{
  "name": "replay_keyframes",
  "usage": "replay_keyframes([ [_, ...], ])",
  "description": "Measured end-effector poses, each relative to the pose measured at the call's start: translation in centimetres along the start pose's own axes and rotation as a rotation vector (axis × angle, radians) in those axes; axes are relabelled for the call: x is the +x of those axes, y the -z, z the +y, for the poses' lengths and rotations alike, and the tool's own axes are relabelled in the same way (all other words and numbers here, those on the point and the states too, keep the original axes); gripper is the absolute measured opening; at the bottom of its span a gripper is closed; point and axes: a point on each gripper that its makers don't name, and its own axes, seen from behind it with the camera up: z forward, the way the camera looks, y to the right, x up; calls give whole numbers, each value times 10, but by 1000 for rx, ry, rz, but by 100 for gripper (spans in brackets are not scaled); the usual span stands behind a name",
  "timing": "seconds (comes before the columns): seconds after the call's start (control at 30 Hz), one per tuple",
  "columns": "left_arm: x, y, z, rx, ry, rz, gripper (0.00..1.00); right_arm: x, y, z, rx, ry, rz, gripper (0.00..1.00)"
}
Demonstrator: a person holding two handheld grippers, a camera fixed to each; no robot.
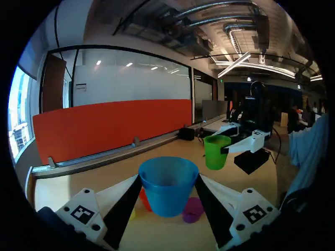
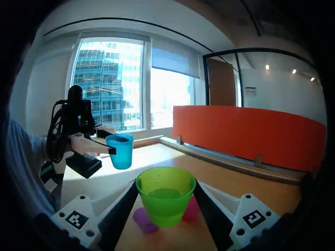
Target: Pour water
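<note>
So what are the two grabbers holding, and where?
The left gripper pinches the blue cup by its sides, below the rim. The right gripper pinches the green cup the same way.

We see a pale wooden bench backed by an orange partition; tall windows let in daylight (towers outside), and pipes and strip lights cross the ceiling.
</note>
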Motion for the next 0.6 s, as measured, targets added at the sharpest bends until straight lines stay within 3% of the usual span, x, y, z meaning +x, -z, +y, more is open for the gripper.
replay_keyframes([
  [0.6,-70,-11,4,-36,-37,-191,87,-38,2,5,30,24,-138,92],
])
